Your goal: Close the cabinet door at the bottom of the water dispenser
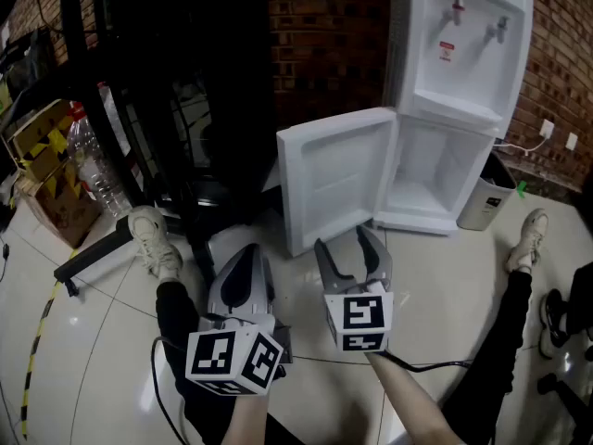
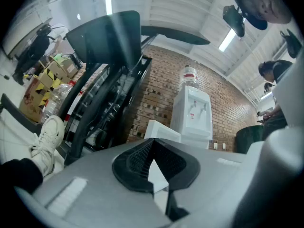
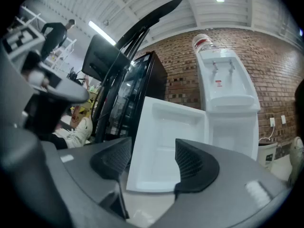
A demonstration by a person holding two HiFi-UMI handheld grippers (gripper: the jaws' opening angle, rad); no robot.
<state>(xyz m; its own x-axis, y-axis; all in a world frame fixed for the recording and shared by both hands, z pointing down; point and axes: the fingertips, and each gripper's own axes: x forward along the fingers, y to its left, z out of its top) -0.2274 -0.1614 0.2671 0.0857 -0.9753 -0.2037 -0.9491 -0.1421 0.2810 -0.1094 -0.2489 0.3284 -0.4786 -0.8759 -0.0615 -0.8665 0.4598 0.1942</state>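
Note:
A white water dispenser (image 1: pixel 463 54) stands against the brick wall. Its bottom cabinet door (image 1: pixel 338 174) hangs wide open to the left, showing the empty white compartment (image 1: pixel 435 179). My right gripper (image 1: pixel 350 248) is open, low over the floor just in front of the door, nothing between its jaws; in the right gripper view the door (image 3: pixel 164 141) fills the gap between the pads. My left gripper (image 1: pixel 243 272) is shut and empty, to the left and further back; the dispenser (image 2: pixel 192 113) shows beyond its tips.
A black machine frame (image 1: pixel 185 91) stands left of the door. Cardboard boxes and plastic bottles (image 1: pixel 65 165) lie at far left. My two legs with white shoes (image 1: pixel 153 239) stretch out on the tiled floor. A small white bin (image 1: pixel 486 202) sits right of the dispenser.

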